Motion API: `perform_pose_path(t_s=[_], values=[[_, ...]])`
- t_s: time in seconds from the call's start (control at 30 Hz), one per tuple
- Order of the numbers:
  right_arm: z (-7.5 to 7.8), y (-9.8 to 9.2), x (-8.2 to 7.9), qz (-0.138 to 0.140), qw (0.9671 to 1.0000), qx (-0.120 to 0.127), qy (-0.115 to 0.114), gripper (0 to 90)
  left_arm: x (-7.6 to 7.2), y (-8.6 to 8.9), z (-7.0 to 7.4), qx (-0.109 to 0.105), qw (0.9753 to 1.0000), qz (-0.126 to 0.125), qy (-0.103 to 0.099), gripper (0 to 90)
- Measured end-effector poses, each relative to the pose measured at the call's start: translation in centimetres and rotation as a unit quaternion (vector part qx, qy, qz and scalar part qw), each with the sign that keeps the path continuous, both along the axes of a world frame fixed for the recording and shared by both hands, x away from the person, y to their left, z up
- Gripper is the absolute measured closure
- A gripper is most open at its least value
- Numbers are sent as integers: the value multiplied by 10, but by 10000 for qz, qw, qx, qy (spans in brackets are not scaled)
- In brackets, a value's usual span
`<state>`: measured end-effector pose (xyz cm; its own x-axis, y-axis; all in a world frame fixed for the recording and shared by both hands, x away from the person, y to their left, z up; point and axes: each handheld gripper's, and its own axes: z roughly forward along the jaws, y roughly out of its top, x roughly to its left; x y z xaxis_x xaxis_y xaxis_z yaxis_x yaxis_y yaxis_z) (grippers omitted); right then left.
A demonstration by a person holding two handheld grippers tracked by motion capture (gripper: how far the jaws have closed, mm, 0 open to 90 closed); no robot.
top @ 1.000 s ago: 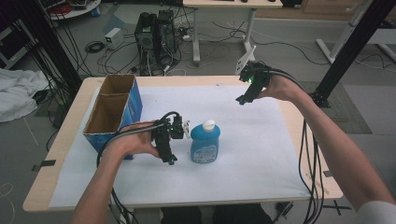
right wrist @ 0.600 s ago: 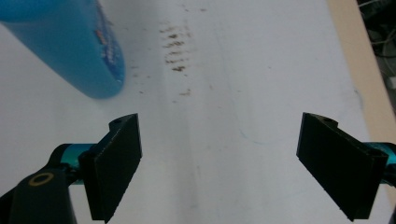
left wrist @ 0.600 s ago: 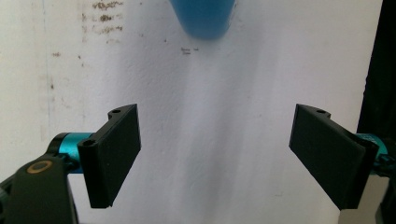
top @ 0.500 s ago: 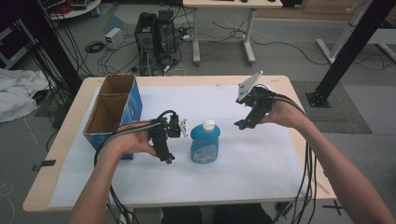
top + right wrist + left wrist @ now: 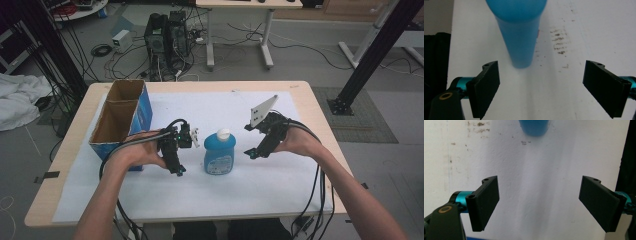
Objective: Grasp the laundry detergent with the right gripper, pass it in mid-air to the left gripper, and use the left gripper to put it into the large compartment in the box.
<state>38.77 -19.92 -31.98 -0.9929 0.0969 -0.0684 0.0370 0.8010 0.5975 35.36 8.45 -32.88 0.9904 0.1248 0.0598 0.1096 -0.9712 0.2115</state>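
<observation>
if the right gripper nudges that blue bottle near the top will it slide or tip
The blue bottle stands upright, taller than wide, so a high nudge would probably tip it. Its smooth plastic may slip between flat pads. Fill level can't be seen, so weight is uncertain.

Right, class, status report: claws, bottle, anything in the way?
Left claw open, empty. Right claw open, empty. Blue bottle upright between them, untouched. Cardboard box off left, nothing blocking.
</observation>
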Motion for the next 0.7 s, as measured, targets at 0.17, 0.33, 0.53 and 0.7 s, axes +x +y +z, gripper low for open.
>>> perform_pose_path(t_s=[0.17, 0.33, 0.53, 0.7], values=[[-10, 6, -5, 31, 9999, 111, 110, 133, 0, 1, -1, 17, 10000, -31, -5, 167], [-21, 12, -6, 34, 9989, 410, 226, 132, -1, 2, -1, 13, 10000, -26, 5, 167], [-28, 22, -6, 95, 9989, 359, 273, 132, -2, 5, -2, 2, 10000, 17, 15, 167], [-29, 26, -7, 146, 9991, 288, 264, 133, -3, 5, -5, 2, 10000, 33, 55, 167]])
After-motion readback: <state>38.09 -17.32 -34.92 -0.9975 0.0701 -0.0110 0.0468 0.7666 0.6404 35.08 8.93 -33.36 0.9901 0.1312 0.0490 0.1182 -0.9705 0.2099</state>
